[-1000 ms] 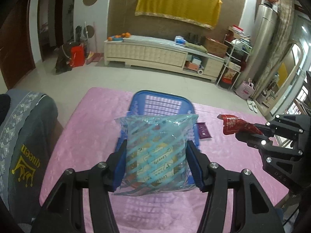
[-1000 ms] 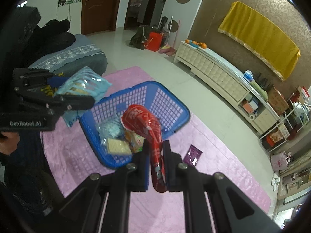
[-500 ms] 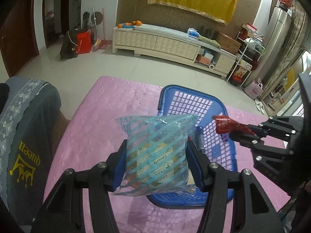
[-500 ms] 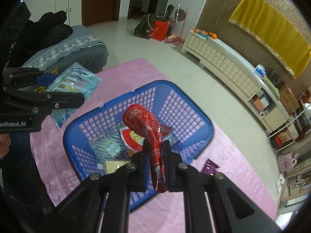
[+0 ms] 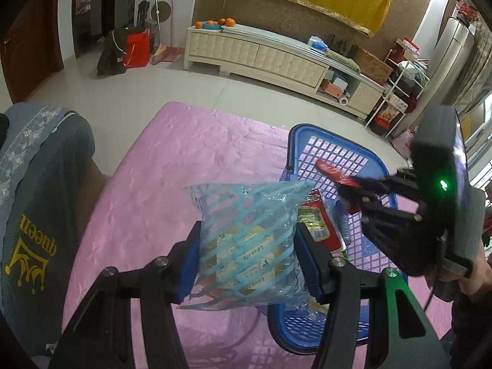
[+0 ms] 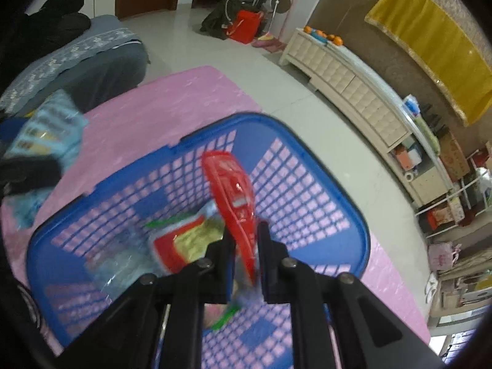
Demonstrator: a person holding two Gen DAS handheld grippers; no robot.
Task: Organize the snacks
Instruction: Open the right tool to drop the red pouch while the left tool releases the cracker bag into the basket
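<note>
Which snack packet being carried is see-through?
The blue-striped clear plastic bag in the left gripper; its biscuits show through. The right gripper's glossy red packet is opaque.

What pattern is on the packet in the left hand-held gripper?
Light-blue diagonal stripes on clear plastic; clearest in the left wrist view.

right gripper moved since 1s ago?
Yes. The right gripper, jaws just opening around the red packet, went from the blue basket's near rim to over its inside.

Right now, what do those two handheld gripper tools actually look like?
Both are black, angular linkages joined with silver bolts. The left gripper has blue finger pads and a green arm section. The right gripper carries a bulky dark housing with a glowing green light, and a thin cable hangs below its handle.
</note>
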